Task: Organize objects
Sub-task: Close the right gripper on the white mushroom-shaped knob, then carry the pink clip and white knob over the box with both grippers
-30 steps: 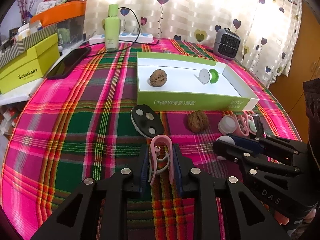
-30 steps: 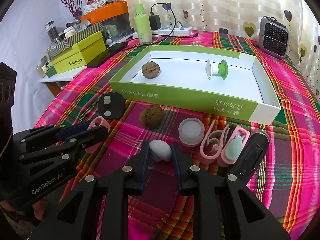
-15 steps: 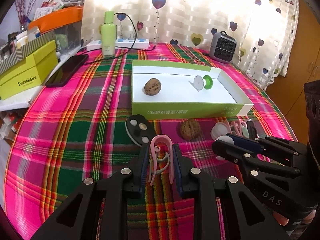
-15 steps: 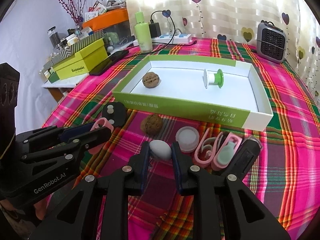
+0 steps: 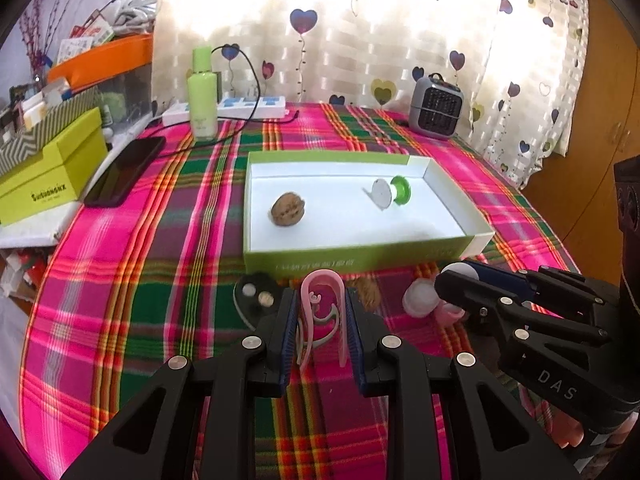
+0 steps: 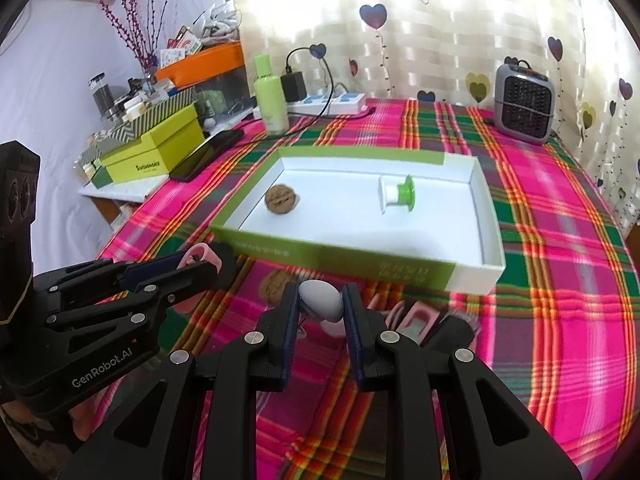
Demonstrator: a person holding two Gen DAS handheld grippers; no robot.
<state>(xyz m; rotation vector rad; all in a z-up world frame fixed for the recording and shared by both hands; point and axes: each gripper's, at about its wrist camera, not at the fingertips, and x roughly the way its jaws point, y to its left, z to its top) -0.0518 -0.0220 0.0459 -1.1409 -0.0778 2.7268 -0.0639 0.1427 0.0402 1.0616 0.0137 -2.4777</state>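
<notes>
My left gripper (image 5: 321,312) is shut on a pink clip (image 5: 323,305) and holds it above the cloth, in front of the green-and-white tray (image 5: 360,260). My right gripper (image 6: 320,306) is shut on a pale grey egg-shaped object (image 6: 321,299), also raised. The tray (image 6: 400,270) holds a walnut (image 5: 288,208) and a green-and-white spool (image 5: 390,192). A second walnut (image 6: 274,286), a white round lid (image 5: 420,298), more pink clips (image 6: 404,316) and a black disc (image 5: 254,298) lie on the cloth before the tray.
Plaid tablecloth (image 5: 160,240). A phone (image 5: 124,170), green bottle (image 5: 204,94), power strip (image 5: 248,106) and small heater (image 5: 436,110) stand behind the tray. Yellow-green boxes (image 5: 44,168) are at the left. A black oblong object (image 6: 448,330) lies beside the clips.
Both grippers have risen and pulled back from the table with their objects held; the tray and loose items now look lower and farther away.
</notes>
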